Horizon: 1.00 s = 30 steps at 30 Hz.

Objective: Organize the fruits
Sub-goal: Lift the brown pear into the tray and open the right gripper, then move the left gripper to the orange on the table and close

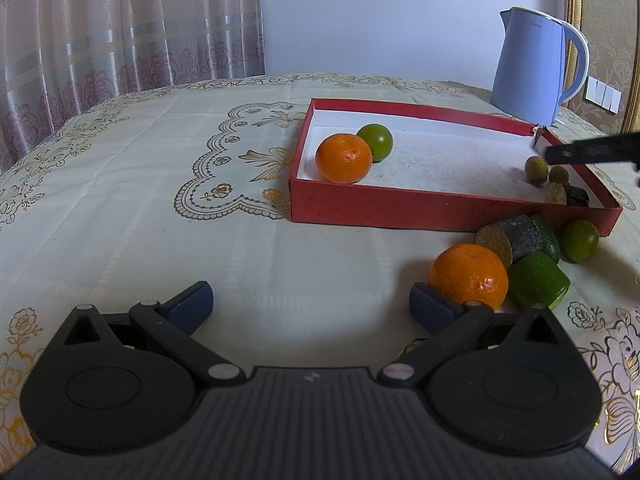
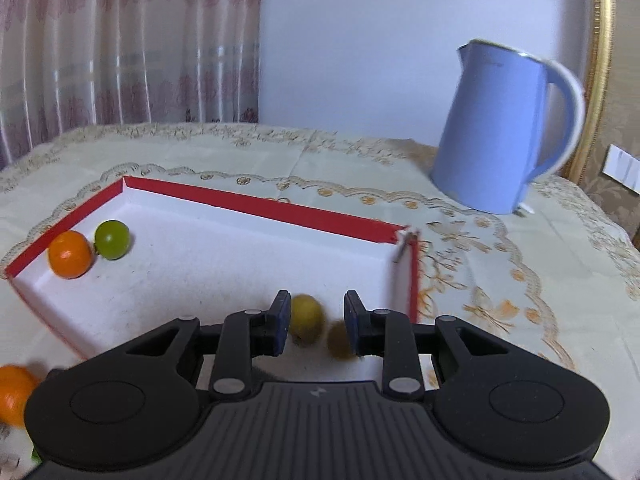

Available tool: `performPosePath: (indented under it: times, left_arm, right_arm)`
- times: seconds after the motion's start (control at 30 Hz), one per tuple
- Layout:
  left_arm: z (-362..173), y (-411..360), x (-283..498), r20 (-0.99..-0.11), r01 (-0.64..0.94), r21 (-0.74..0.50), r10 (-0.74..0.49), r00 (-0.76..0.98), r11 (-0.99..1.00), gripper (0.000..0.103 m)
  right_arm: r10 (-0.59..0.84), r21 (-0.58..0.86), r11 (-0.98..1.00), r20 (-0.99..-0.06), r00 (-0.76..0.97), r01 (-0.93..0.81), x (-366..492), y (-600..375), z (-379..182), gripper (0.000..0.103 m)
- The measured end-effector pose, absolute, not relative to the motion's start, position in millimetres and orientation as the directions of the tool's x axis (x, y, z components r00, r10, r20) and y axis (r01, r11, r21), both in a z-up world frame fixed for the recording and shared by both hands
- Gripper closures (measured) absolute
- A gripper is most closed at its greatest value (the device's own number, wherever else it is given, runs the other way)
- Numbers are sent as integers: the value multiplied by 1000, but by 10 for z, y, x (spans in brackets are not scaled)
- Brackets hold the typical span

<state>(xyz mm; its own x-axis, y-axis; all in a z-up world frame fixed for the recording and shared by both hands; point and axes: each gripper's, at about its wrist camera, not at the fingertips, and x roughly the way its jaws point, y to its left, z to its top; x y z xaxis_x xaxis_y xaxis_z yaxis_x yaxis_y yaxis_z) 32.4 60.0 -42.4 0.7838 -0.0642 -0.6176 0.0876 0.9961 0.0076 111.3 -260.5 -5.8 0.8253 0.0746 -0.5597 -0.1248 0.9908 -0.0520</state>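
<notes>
The table wears a matt woven cloth [image 1: 160, 184] with shiny gold embroidery. The red box [image 1: 400, 206] looks like rough, felt-like card outside, with white paper lining. The oranges [image 1: 468, 276] are glossy and dimpled; the lime [image 1: 375, 142] is smoother. The blue kettle [image 1: 528, 68] is smooth satin plastic. The tongs [image 1: 310, 306] are matt black plastic with ribbed housing and metal rivets.

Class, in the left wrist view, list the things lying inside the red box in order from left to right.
Orange → round green fruit → cluster of small brownish fruits at the box's right end.
</notes>
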Motion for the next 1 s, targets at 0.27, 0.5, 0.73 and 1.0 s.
performPosePath:
  times: [0.27,0.5,0.73,1.0]
  left_arm:
    - [-424,602,324,-617,88,7,-64,784,996,0]
    - [-424,601,325,-618,88,7,-64,784,996,0]
    - [-424,602,326,-618,87,7,-64,784,996,0]
    - [-425,605,326,-618,87,8,-64,784,996,0]
  right_arm:
    - [38,-11,999,-517,855,-51,471,-2897,-76,74]
    - [26,-6,999,-554,832,-35,123,-3002,-227,66]
    - [33,-6,999,-591,806,-45,127,-2941,-406,61]
    - [32,13,999,-580,814,-29,143,-2889,-434,58]
